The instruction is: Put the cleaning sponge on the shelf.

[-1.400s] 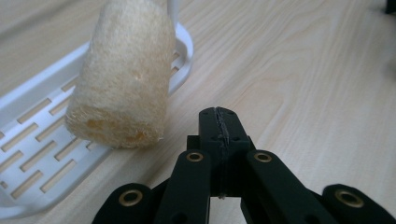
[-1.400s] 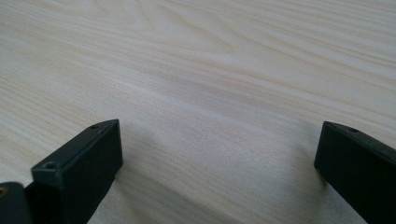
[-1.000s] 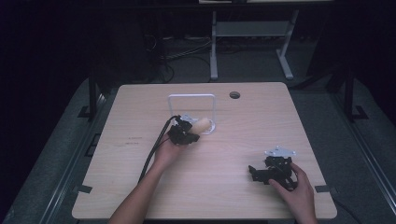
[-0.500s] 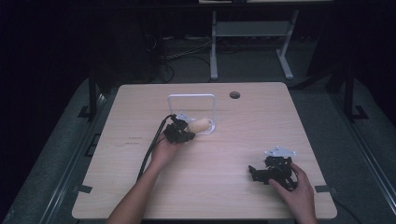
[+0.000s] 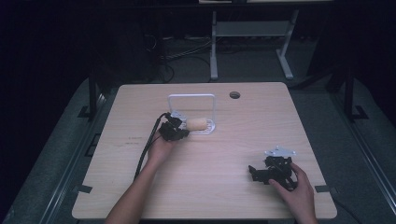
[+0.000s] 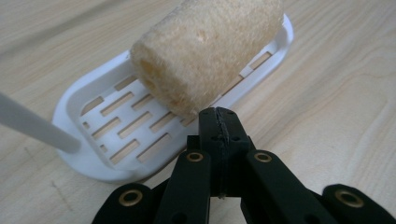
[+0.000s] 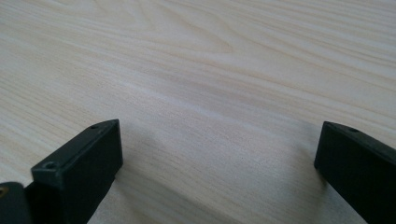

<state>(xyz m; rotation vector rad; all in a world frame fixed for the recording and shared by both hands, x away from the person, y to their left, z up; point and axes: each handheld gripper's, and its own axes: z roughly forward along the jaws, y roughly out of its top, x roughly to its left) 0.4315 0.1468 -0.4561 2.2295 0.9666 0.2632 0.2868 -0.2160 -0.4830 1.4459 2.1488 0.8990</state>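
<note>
Left gripper: your jaws are pressed together, empty | sponge roll lies on white slotted tray just beyond their tips, likely to drain | right gripper: jaws wide apart over bare table, idle.

We saw a beige, rough-textured loofah roll on a white slotted tray w/ a white loop handle. Table was pale wood w/ fine grain lines & a dark round hole. Both grippers, left gripper & right gripper, were black; brass-coloured rivets on the left, grey plate on the right.
</note>
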